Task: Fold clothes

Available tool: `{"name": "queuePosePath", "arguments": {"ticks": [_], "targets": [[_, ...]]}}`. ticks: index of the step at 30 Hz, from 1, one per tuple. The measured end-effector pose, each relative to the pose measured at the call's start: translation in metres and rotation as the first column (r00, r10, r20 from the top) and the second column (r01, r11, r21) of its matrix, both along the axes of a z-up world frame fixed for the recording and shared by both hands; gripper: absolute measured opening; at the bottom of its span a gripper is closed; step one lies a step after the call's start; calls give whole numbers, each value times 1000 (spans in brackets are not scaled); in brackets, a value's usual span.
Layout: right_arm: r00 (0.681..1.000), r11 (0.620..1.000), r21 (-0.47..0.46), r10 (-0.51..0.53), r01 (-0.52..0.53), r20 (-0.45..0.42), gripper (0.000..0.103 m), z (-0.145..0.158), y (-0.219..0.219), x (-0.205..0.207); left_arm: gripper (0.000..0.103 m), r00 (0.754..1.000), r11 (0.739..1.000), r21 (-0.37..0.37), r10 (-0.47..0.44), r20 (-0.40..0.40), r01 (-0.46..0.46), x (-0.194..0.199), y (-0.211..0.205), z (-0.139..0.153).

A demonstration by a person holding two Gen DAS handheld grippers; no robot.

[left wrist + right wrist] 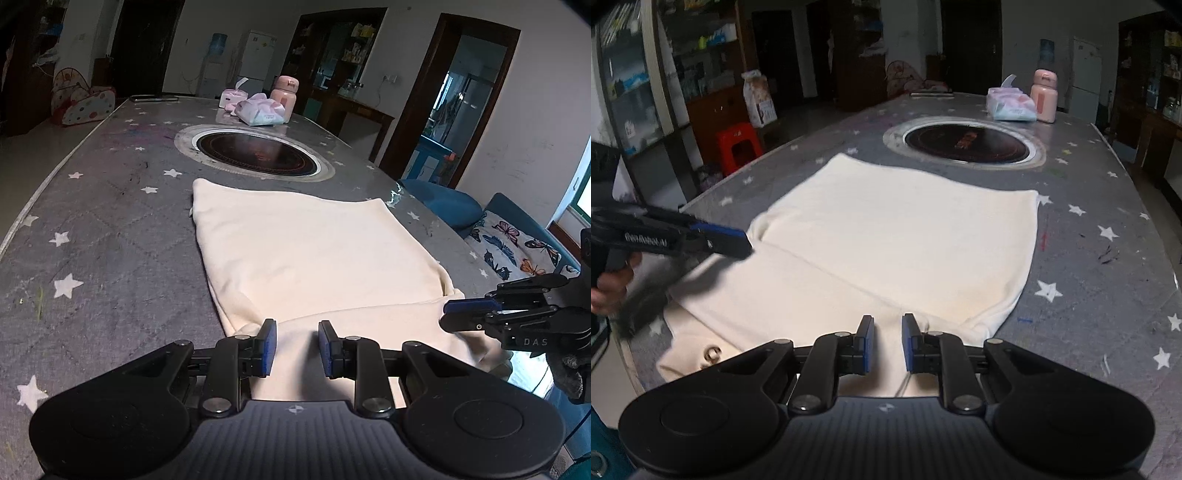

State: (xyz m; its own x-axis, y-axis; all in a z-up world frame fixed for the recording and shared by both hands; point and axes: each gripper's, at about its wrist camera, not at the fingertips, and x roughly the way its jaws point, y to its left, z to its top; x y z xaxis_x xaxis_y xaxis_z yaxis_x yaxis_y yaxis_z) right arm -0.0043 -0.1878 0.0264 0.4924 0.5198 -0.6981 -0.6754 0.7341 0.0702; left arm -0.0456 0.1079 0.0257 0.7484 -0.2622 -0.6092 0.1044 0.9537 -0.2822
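A cream garment (314,251) lies partly folded on the grey star-patterned table (110,229), with a folded layer on top and a lower part reaching the near edge. It also shows in the right wrist view (894,243). My left gripper (297,347) is open and empty, just above the garment's near left part. My right gripper (887,341) is open and empty above the garment's near right part. The right gripper shows from the side in the left wrist view (448,314), the left gripper in the right wrist view (748,243).
A round black cooktop (255,151) is set into the table beyond the garment. A pink bottle (283,98) and tissue packs (260,110) stand at the far end. A blue sofa with a butterfly cushion (509,243) is right of the table. A red stool (738,146) stands left.
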Motion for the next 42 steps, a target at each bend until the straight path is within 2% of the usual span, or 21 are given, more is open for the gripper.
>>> {"name": "queuePosePath", "arguments": {"ticks": [5,8,12,17,19,22,24,27,33,35,40,42], "targets": [[999,999,-13,39,-38,20,16,12,-6,-14,36,999,998,53,-37,26,36,-15,-12,10],[997,997,-21,78,-78,17,16,14,-9,-27,36,996,994,68,-84,33,81,-28,-24,12],[995,993,-51,104,-104,-7,16,5,-8,-37,38,993,988,111,-113,35,108,-33,-33,9],[993,993,-46,113,-112,24,17,10,-8,-43,47,988,976,165,-149,36,141,-41,-45,7],[993,992,-36,119,-118,26,22,10,-6,-44,47,986,970,186,-163,36,154,-44,-50,6],[991,990,-52,134,-133,12,22,2,0,-45,47,982,960,218,-186,36,174,-49,-57,4],[990,989,-57,141,-140,24,23,3,-1,-48,47,975,949,245,-218,49,200,-56,-55,8],[990,990,-42,137,-135,33,32,12,-10,-50,47,961,928,285,-268,66,239,-68,-53,14],[989,987,-74,144,-141,40,35,20,-25,-56,47,912,843,408,-407,59,350,-93,-66,12],[987,984,-95,156,-152,40,38,20,-28,-60,47,903,825,430,-427,52,366,-96,-71,7],[979,971,-142,198,-190,41,42,18,-30,-71,47,888,803,460,-456,66,378,-95,-84,-2],[975,966,-159,215,-205,50,51,18,-30,-76,47,883,797,469,-465,72,381,-94,-89,-5]]}}
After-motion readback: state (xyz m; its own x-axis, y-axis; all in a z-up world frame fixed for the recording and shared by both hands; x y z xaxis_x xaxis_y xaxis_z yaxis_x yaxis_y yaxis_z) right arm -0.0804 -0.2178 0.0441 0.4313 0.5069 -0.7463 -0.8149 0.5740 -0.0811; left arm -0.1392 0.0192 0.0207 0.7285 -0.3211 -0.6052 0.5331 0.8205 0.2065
